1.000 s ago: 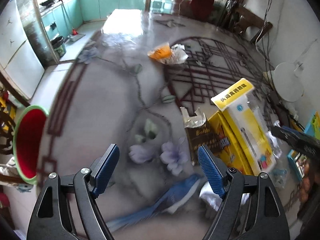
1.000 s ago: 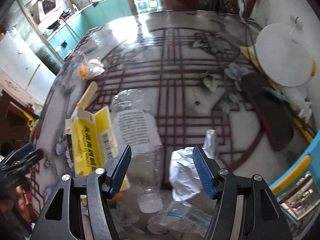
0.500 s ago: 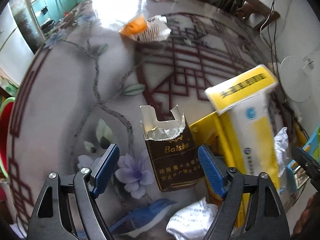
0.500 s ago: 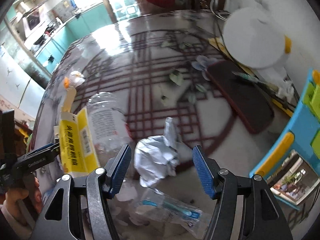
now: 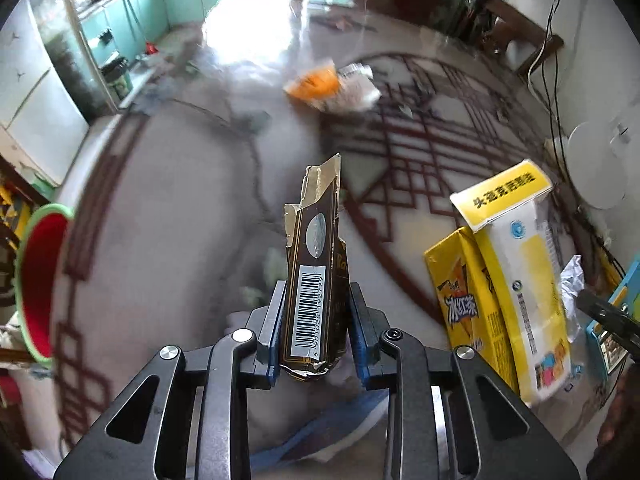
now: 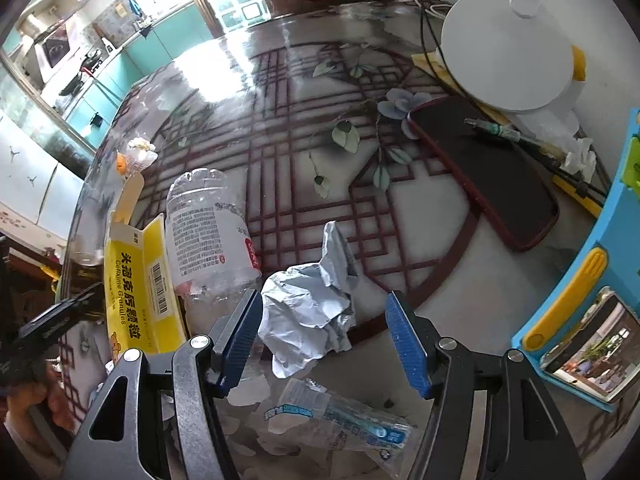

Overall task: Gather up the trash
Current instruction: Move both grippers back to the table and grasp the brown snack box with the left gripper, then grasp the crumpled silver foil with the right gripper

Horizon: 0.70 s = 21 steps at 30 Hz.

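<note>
My left gripper (image 5: pixel 316 328) is shut on a torn brown cigarette pack (image 5: pixel 314 276) and holds it upright above the glass table (image 5: pixel 168 208). A yellow medicine box (image 5: pixel 516 268) and a yellow drink carton (image 5: pixel 464 304) stand to its right. An orange and white wrapper (image 5: pixel 332 88) lies farther back. My right gripper (image 6: pixel 326 336) is open over a crumpled white paper ball (image 6: pixel 316 304). A clear plastic bottle (image 6: pixel 208 224) and the yellow medicine box (image 6: pixel 140 280) lie to its left. A clear plastic wrapper (image 6: pixel 340 428) lies below the gripper.
A red bin with a green rim (image 5: pixel 36 280) stands at the table's left edge. A dark phone (image 6: pixel 480 168), a white round lamp base (image 6: pixel 508 48) and a blue and yellow toy (image 6: pixel 580 300) are on the right. A blue paper scrap (image 5: pixel 320 436) lies below the left gripper.
My left gripper has closed on the cigarette pack and lifted it off the table. My right gripper has moved in over the paper ball and stays open.
</note>
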### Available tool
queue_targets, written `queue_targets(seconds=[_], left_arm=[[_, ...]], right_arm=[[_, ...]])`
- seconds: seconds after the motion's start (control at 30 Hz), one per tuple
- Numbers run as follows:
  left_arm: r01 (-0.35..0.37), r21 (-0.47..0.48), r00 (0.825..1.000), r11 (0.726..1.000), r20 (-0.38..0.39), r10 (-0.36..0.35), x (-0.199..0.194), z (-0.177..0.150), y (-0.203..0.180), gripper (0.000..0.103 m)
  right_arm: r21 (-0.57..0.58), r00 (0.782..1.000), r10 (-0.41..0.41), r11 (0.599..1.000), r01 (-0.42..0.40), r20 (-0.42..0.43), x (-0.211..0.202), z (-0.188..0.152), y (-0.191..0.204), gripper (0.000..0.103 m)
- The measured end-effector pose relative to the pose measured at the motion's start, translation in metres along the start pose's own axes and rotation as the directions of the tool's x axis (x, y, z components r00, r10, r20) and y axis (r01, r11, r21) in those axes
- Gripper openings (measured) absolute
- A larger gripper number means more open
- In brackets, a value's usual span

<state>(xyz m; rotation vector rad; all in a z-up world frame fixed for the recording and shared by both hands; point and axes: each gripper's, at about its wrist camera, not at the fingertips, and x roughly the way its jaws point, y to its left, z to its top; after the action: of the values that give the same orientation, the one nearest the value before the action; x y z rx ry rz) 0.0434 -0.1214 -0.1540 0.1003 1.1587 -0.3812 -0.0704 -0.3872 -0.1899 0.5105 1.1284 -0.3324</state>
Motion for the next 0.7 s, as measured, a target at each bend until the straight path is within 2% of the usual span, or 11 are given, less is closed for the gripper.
queue_targets(seconds=[0.07, 0.17, 0.23, 0.27, 0.47, 0.7], left_arm=[[-0.011, 0.004, 1.0, 1.0, 0.015, 0.011, -0.008, -0.001, 0.006, 0.027], [-0.028, 0.005, 0.999, 1.0, 0.045, 0.028, -0.024, -0.004, 0.015, 0.027], [-0.037, -0.001, 0.997, 0.999, 0.064, 0.037, -0.036, -0.006, 0.021, 0.027], [-0.035, -0.004, 0.997, 0.999, 0.068, 0.035, -0.037, -0.005, 0.024, 0.027], [-0.039, -0.008, 0.995, 0.999, 0.096, 0.04, -0.052, -0.008, 0.032, 0.027], [-0.028, -0.018, 0.994, 0.999, 0.103, 0.03, -0.063, -0.015, 0.043, 0.027]], right_arm=[[0.011, 0.999, 0.014, 1.0, -0.014, -0.031, 0.01, -0.001, 0.0, 0.063], [0.032, 0.998, 0.061, 0.998, -0.06, -0.031, 0.017, -0.004, 0.001, 0.063], [0.03, 0.996, 0.072, 0.997, -0.071, -0.054, 0.023, -0.005, 0.004, 0.048], [0.033, 0.995, 0.079, 0.996, -0.077, -0.056, 0.024, -0.006, 0.005, 0.046], [0.045, 0.995, 0.098, 0.994, -0.098, -0.01, 0.013, -0.006, 0.01, 0.043], [0.012, 0.993, 0.072, 0.997, -0.073, 0.092, -0.032, -0.001, 0.03, 0.043]])
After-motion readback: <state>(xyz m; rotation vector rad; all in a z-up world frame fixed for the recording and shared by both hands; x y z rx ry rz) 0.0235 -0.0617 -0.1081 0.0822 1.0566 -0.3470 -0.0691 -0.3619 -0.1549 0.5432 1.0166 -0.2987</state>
